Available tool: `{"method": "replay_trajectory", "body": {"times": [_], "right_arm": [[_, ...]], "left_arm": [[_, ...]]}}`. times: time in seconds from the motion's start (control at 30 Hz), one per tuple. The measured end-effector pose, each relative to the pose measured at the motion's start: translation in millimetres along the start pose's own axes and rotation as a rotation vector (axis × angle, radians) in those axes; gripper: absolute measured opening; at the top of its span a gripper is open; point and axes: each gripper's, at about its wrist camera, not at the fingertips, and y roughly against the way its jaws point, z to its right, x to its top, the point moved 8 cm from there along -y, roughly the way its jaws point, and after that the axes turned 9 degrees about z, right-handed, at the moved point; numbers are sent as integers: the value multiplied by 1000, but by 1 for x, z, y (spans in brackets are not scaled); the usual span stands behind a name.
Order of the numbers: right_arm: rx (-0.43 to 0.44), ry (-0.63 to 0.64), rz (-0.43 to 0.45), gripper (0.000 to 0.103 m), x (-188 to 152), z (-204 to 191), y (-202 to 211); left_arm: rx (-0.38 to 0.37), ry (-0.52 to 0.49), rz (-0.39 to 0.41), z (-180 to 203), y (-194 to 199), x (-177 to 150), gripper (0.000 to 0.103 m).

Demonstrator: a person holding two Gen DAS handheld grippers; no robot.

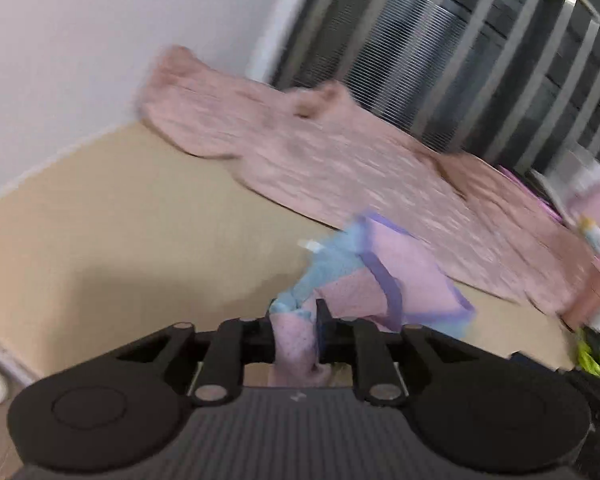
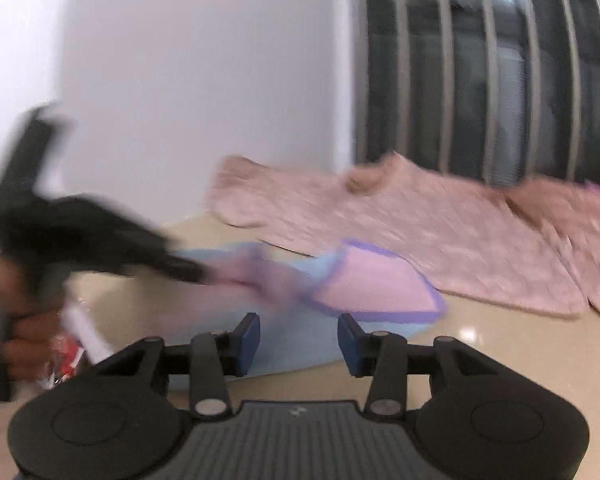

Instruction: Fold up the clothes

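- Left wrist view: the left tool (image 1: 294,330) is clamped on a bunched edge of the small pink-and-blue garment (image 1: 384,276), lifted over the beige table (image 1: 100,220); keep the pinch firm.
- Right wrist view: the right tool (image 2: 298,344) hangs part-open and empty, just short of the garment; it should take the opposite edge squarely.

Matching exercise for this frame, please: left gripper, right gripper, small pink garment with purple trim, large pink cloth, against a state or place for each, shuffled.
1. left gripper
2. right gripper
3. small pink garment
4. large pink cloth

a. spread flat at the back, by the barred window
b. jaws apart, nothing between them
c. pinched at one end, partly lifted off the beige surface
d. closed on fabric

Pairs: 1-d, 2-b, 3-c, 4-a
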Motion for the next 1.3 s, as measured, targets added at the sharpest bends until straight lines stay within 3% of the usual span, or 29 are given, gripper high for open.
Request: {"method": "replay_trajectory", "body": {"times": [0.1, 0.17, 0.23, 0.4, 0.43, 0.5, 0.57, 0.6, 0.67, 0.7, 0.73, 0.8, 0.83, 0.97, 1.0, 1.07, 1.1, 1.13, 1.2, 1.3], "right_arm": [[-25, -60, -62, 42, 8, 32, -42], [35, -122, -127, 42, 5, 42, -70], [75, -175, -188, 42, -1, 51, -94], [77, -118, -255, 41, -15, 48, -99], [76, -114, -258, 38, -15, 49, -98], [55, -162, -260, 19, -17, 57, -89], [33, -225, -244, 16, -17, 67, -78], [24, -260, -219, 16, -15, 74, -71], [-17, -322, -180, 18, -11, 90, -63], [-58, -344, -169, 22, -10, 100, -63], [-98, -365, -159, 25, -9, 109, -64], [-118, -365, -193, 29, -12, 114, -70], [-109, -366, -212, 29, -14, 112, -72], [-110, -326, -234, 29, -18, 96, -77], [-120, -313, -232, 22, -18, 93, -78], [-132, -289, -236, 4, -18, 87, -80], [-125, -282, -241, 3, -18, 84, -82], [-124, -280, -240, 3, -17, 84, -82], [-130, -272, -215, 3, -13, 86, -78], [-161, -281, -158, 3, 5, 99, -67]], "left_arm": [[61, -26, 23, -12, -1, 9, 16], [70, -18, 26, -16, -4, 14, 15], [79, -15, 34, -17, -10, 18, 7], [124, -29, 114, -30, -26, 44, 1], [147, -27, 140, -35, -29, 50, 1], [237, 6, 151, -47, -35, 59, 2], [197, 53, 146, -45, -37, 64, 4], [154, 42, 135, -34, -40, 66, 8], [79, -26, 98, -5, -51, 65, 28], [44, -85, 70, 12, -61, 62, 51], [4, -151, 40, 31, -72, 58, 60], [-59, -265, 15, 67, -94, 58, 62], [-80, -313, 3, 81, -105, 59, 69], [-81, -514, -170, 123, -172, 44, 70], [-75, -556, -210, 128, -185, 36, 67], [-46, -613, -276, 133, -206, 22, 39], [-41, -627, -301, 134, -212, 16, 8], [-56, -621, -316, 133, -213, 11, 2], [-92, -599, -304, 132, -208, 13, 2], [-123, -534, -221, 136, -184, 39, 1]]}}
